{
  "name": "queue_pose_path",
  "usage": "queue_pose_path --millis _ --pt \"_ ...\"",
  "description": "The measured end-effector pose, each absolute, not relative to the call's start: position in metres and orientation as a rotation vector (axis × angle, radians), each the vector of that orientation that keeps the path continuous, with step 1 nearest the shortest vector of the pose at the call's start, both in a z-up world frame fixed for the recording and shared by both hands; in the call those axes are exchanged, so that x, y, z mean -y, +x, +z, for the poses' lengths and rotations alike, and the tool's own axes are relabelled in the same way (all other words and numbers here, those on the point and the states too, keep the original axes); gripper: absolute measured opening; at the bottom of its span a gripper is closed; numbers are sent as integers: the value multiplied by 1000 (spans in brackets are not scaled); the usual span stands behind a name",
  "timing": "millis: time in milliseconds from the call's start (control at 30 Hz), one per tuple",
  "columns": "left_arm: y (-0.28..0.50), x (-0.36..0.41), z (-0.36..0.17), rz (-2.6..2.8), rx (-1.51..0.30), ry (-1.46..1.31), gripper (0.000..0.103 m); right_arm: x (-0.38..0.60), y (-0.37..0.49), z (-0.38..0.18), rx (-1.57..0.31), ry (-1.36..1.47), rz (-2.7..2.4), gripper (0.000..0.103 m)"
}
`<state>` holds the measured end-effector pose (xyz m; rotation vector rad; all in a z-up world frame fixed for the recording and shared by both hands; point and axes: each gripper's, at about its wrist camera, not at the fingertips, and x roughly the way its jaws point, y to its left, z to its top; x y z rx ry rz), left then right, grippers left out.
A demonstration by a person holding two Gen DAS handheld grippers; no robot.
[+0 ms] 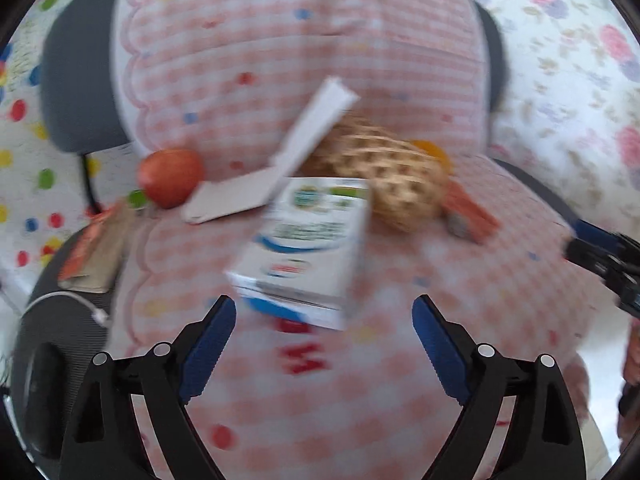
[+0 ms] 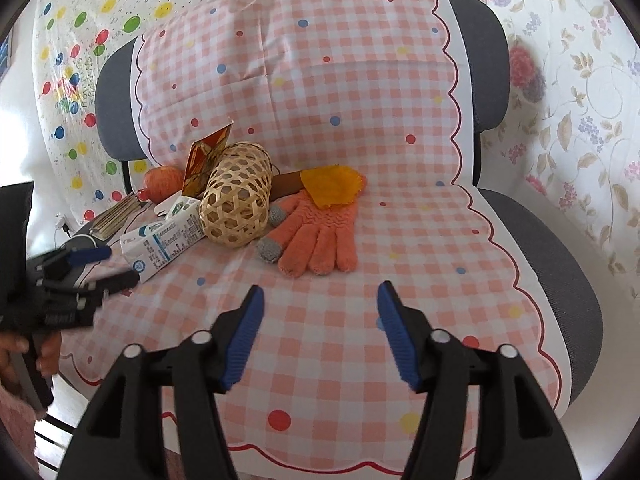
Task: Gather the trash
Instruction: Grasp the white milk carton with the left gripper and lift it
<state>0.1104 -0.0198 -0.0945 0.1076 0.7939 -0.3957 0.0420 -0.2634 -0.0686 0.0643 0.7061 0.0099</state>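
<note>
Left gripper jaws spread apart, the milk carton lying at 12 o'clock just ahead on the checked chair cover. Right gripper also apart, empty; woven basket at its 11 o'clock.

On the chair seat lie one milk carton, one woven basket, one orange glove and one round orange fruit. One yellow wrapper, one open white box and one snack packet complete the count.
</note>
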Motion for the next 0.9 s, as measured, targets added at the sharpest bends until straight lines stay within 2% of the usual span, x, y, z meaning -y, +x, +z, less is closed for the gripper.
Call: queue_pose_path --millis 200,467,500,533,900 --pt "143 10 -105 -405 -835 56 89 256 49 -71 -708 37 21 70" --pt "167 24 -112 -478 -869 15 88 254 50 -73 -721 37 22 71" --pt "166 23 -112 -479 -868 7 86 253 49 -74 -723 35 23 71" --pt "162 20 -111 -461 -862 0 76 253 48 -74 -724 32 24 71" --pt "95 -31 -66 -233 -708 -21 74 232 57 -56 -689 17 72 71"
